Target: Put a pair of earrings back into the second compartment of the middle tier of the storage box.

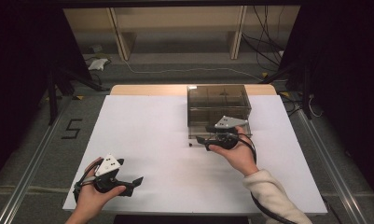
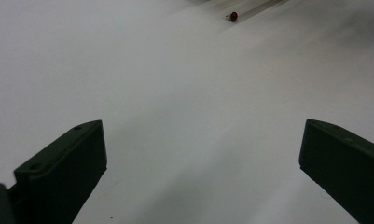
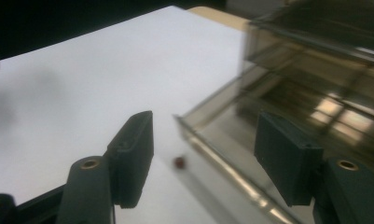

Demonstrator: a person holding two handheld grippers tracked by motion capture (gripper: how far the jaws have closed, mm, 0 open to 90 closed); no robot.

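Right tool (image 3: 203, 158) wide beside tinted box (image 3: 315, 93), red bead (image 3: 179, 162) between jaws.

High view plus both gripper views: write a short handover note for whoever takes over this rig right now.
Left gripper: open, nothing between its fingers, resting low at the near left of the white sheet.
Right gripper: open, holding nothing, at the front edge of the clear smoky box; its drawer stands pulled out toward the person.
A small red bead lies loose on the sheet just off the drawer's front corner, apart from both grippers.
Done: drawer looks open.
Left: probably pick up the bead and put it in the drawer; what the drawer holds cannot be told.
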